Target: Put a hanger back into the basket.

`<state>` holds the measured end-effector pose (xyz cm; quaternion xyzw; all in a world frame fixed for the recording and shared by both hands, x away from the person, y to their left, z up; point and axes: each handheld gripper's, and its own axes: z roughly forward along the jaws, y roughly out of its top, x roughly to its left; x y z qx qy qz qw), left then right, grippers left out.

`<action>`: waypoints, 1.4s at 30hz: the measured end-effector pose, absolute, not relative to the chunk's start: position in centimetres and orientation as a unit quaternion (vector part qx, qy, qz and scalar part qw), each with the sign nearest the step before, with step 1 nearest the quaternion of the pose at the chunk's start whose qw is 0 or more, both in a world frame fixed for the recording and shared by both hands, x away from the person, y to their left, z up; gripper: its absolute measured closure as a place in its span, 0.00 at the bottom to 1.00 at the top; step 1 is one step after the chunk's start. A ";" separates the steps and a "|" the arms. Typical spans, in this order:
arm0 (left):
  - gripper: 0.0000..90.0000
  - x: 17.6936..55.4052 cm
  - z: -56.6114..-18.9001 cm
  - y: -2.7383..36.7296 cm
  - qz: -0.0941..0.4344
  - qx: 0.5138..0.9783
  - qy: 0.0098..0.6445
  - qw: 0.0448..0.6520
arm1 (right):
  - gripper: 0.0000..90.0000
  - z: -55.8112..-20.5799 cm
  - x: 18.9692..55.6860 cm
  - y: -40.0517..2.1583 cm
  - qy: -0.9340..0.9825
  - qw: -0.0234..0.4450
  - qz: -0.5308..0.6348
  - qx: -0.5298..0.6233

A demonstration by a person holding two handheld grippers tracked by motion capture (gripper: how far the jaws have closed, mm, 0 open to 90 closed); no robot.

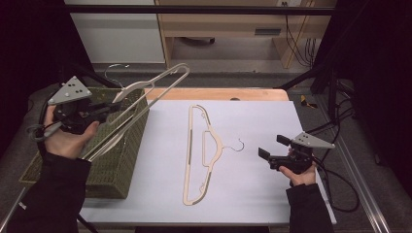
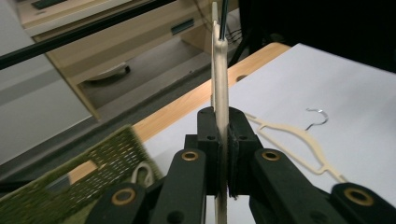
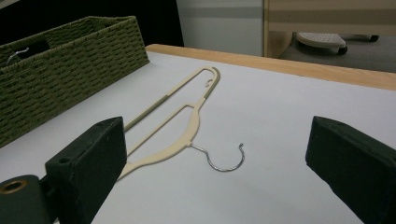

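Note:
My left gripper (image 1: 112, 108) is raised over the green woven basket (image 1: 121, 165) and is shut on a beige hanger (image 1: 127, 91), which slants up to the right, clear of the basket. In the left gripper view the jaws pinch this hanger (image 2: 220, 79) edge-on. A second beige hanger (image 1: 212, 143) with a wire hook lies flat on the white sheet (image 1: 262, 116). My right gripper (image 1: 268, 151) hovers low just right of that hook, open and holding nothing. In the right gripper view the hook (image 3: 226, 161) lies between the wide-spread jaws, untouched.
The basket (image 3: 60, 65) stands at the table's left edge, with another hanger's hook (image 3: 17, 52) showing inside. A wooden table strip (image 1: 218, 93) runs along the far side. Cables (image 1: 340, 184) trail off the right edge. A black bar (image 1: 194, 9) crosses overhead.

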<state>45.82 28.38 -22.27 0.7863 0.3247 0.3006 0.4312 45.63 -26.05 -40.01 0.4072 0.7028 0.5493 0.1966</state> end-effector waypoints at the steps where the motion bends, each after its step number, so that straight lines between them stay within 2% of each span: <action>1: 0.95 46.0 -22.4 28.8 0.303 0.787 0.327 0.426 | 0.07 -40.0 45.6 -26.1 0.703 0.196 0.548 0.408; 25: 0.95 48.8 -27.9 38.3 0.329 0.785 0.385 0.356 | 0.06 -40.2 45.8 -26.0 0.704 0.195 0.547 0.410; 35: 0.95 48.9 -29.8 39.7 0.339 0.787 0.381 0.348 | 0.06 -40.3 45.8 -25.9 0.703 0.195 0.546 0.412; 42: 0.95 48.8 -30.7 40.2 0.333 0.801 0.383 0.318 | 0.06 -40.4 45.8 -26.0 0.705 0.193 0.545 0.411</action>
